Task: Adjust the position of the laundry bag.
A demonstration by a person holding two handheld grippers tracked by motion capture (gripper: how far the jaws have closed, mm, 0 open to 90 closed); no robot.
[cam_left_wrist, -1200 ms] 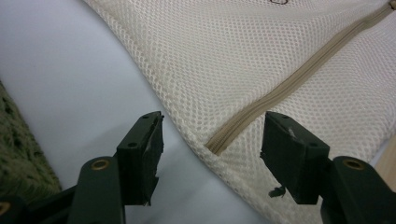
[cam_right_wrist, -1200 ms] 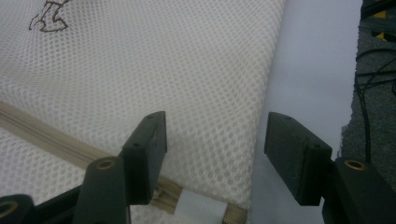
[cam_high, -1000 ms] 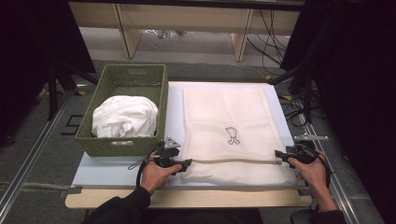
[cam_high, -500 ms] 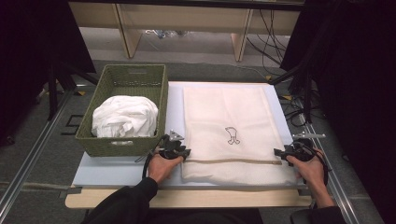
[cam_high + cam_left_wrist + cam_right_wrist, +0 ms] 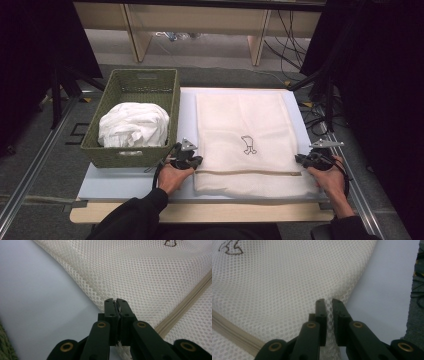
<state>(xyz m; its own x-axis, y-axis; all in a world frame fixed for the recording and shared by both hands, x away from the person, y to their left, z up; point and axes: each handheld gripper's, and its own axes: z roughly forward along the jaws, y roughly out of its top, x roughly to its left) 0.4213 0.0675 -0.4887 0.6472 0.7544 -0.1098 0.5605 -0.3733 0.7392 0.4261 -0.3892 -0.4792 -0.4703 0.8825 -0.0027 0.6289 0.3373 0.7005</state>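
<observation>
Mesh laundry bag [image 5: 244, 145], cream-coloured, flat and rectangular, with a small dark printed figure and a beige zip running across near its front end, lies spread on the pale blue mat [image 5: 120, 180] of the bench, just right of a green woven basket [image 5: 137, 85] holding bundled white cloth [image 5: 132, 124]. In the high view the left gripper [image 5: 192, 161] sits at the bag's left edge and the right gripper [image 5: 305, 160] at its right edge, both level with the zip line, so the pull would be even across the width.

In the left gripper view the fingers [image 5: 110, 308] have just been closing and now meet on the bag's seamed edge [image 5: 85, 285], with a sliver of mesh pinched at the tips. It is a shallow bite; lifting slowly and keeping the hand level should stop the hem slipping out.

In the right gripper view the fingers [image 5: 321, 308] have likewise been closing on the mesh at the opposite edge, with a narrow gap left where the fabric sits between them. My judgement is that this hold looks thin too, so raise both hands together, keep light tension between them, and avoid tugging toward the zip [image 5: 234, 333].
</observation>
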